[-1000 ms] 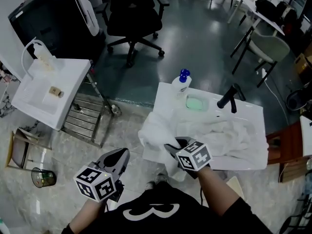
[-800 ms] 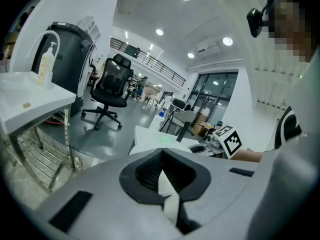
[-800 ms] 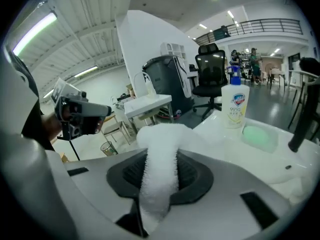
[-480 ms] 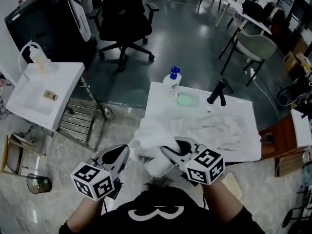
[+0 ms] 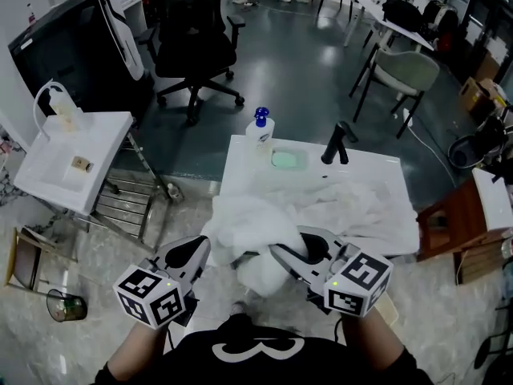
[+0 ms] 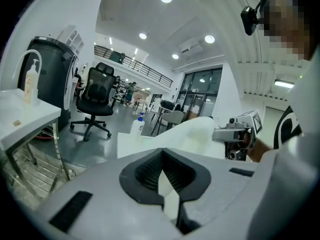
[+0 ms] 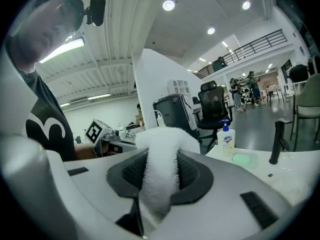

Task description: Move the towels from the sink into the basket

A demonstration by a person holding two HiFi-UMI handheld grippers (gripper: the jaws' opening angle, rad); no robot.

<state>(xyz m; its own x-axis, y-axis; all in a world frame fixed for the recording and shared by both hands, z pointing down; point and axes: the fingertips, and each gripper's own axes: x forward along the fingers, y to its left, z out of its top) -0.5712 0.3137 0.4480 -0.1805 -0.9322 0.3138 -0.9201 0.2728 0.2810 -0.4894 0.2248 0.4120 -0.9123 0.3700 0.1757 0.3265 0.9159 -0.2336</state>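
Observation:
My right gripper is shut on a white towel. The towel is lifted in a bunch over the front left corner of the white sink. In the right gripper view a fold of the towel fills the gap between the jaws of the right gripper. More white towels lie in the basin. My left gripper hovers left of the bunch, apart from it, its jaws together on nothing. From the left gripper I see the towel ahead. No basket shows in any view.
A black faucet, a soap bottle and a green soap stand at the sink's back. A second white sink and a metal rack are at the left. A black office chair stands beyond.
My right gripper has risen and drawn back toward me with the towel, pulling it up off the sink's front edge. My left gripper has shifted slightly upward.

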